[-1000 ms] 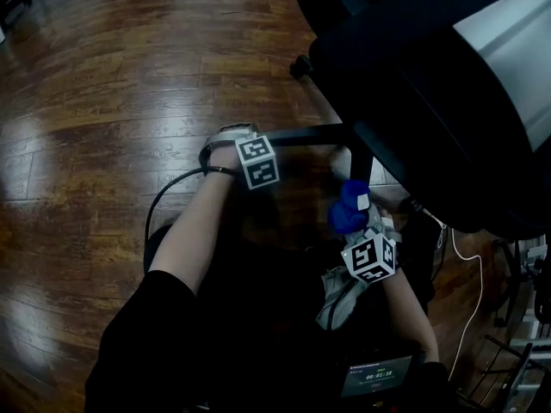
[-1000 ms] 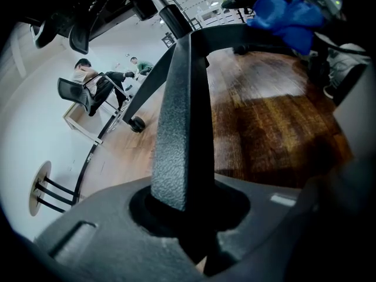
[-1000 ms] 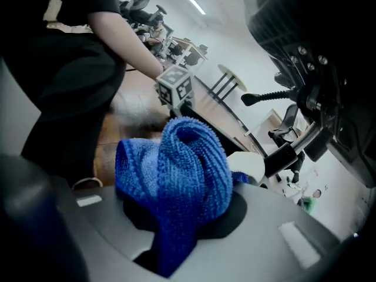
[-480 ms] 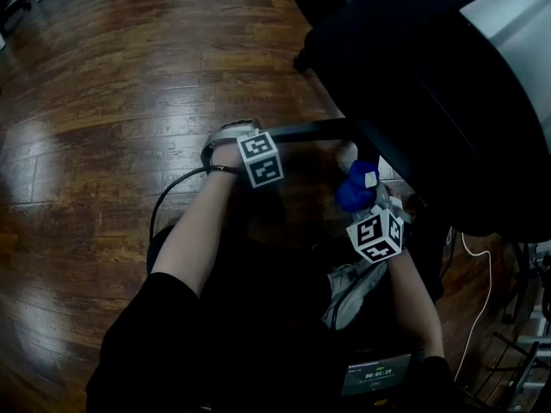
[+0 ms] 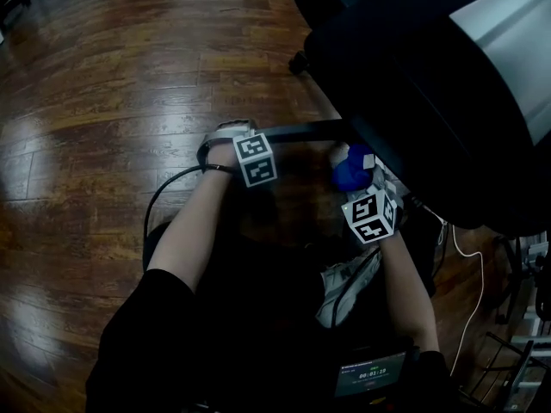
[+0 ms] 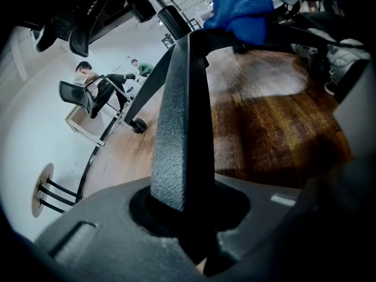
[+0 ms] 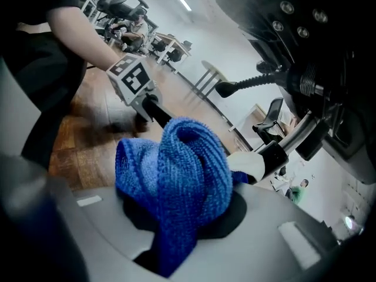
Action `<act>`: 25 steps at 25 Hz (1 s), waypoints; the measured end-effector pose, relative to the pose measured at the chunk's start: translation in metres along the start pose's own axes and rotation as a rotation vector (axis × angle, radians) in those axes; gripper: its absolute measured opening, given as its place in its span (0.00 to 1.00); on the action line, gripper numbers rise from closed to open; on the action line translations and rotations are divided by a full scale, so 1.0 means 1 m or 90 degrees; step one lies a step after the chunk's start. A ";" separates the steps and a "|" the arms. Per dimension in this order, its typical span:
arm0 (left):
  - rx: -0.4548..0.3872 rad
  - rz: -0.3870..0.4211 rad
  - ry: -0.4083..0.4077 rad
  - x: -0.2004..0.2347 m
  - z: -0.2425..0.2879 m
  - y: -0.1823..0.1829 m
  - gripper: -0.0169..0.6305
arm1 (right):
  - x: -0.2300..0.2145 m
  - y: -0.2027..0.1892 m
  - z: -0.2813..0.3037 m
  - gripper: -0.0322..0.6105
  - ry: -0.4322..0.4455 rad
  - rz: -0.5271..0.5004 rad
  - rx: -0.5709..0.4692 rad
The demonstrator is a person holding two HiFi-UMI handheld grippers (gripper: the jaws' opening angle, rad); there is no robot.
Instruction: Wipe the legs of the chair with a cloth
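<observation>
A black office chair (image 5: 430, 67) fills the upper right of the head view. One of its base legs (image 5: 301, 131) runs level across the floor. My left gripper (image 5: 250, 136) is shut on that leg's outer end; in the left gripper view the textured leg (image 6: 176, 128) rises straight out of the closed jaws of the left gripper (image 6: 188, 210). My right gripper (image 5: 362, 188) is shut on a bunched blue cloth (image 5: 347, 175), which is against the leg near the chair's centre. The cloth (image 7: 176, 175) fills the jaws of the right gripper (image 7: 176, 228) and shows again as the blue cloth (image 6: 244, 10).
Dark wooden floor (image 5: 103, 101) spreads to the left. A castor (image 5: 299, 61) sits at the far side of the base. A white cable (image 5: 456, 248) trails on the right, and a grey shoe (image 5: 349, 286) lies below the right hand. Distant people and chairs (image 6: 88, 90) show far off.
The right gripper with the blue cloth has slid up the picture along the leg, closer under the seat. The left gripper has stayed clamped in the same place.
</observation>
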State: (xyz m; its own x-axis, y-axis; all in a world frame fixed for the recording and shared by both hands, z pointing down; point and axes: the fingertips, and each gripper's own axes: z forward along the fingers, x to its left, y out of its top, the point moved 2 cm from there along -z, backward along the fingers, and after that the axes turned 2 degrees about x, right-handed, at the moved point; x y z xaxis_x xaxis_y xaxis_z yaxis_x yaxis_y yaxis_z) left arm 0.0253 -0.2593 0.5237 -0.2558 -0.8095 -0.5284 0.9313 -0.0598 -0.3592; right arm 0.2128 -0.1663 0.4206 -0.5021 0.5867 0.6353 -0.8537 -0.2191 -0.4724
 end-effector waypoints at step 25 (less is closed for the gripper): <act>0.006 -0.003 0.002 0.000 0.001 0.000 0.15 | -0.030 0.007 0.030 0.19 0.030 -0.004 0.020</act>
State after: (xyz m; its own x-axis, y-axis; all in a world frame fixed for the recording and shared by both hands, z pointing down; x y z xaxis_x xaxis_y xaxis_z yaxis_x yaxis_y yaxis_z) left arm 0.0255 -0.2603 0.5242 -0.2603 -0.8077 -0.5290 0.9327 -0.0686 -0.3541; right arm 0.2178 -0.2083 0.4165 -0.4896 0.6248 0.6082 -0.8615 -0.2388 -0.4482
